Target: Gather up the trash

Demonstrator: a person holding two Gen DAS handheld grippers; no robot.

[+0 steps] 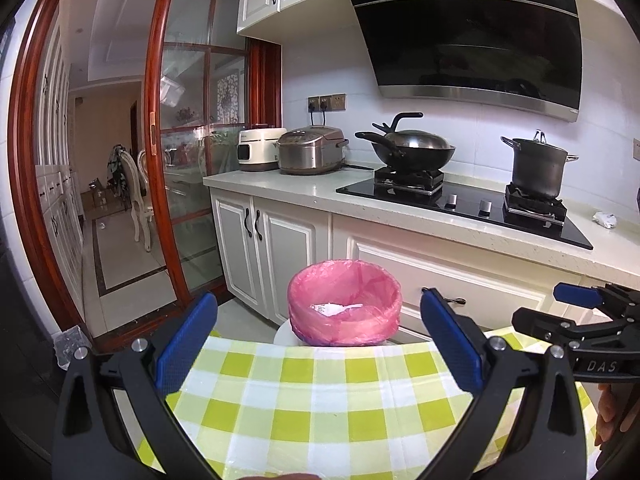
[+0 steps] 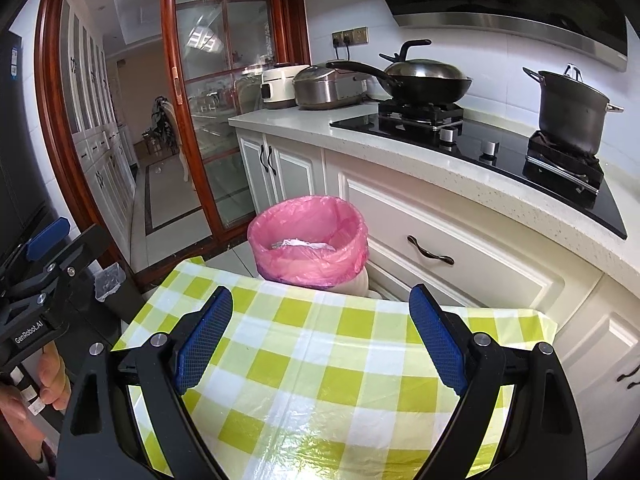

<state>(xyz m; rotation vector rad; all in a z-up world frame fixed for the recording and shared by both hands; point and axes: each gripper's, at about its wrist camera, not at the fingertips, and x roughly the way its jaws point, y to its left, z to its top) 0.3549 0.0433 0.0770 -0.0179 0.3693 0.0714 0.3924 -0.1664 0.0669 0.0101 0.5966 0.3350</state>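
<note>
Your left gripper (image 1: 318, 344) and right gripper (image 2: 320, 340) both hang over the checked cloth (image 1: 320, 408) with jaws spread wide and nothing between them. The bin (image 1: 345, 307), lined in pink, sits at 12 o'clock just past the cloth's far edge, against the cabinet, with white scraps already lying in its bottom. The one loose piece of trash you can see is the crumpled wad (image 1: 605, 219) on the counter (image 1: 280, 184), at 3 o'clock in the left view, just beyond the hob (image 1: 460, 200).

The reach is the risk. To get the wad you swing across the hob's corner, close by the pot (image 1: 538, 168) and its burner, and a careless elbow could knock it. The wad looks light and soft: a loose pinch may let it slip on the carry and fall short of the bin. The liner is thin, so a dragging finger could pull it off the rim.
</note>
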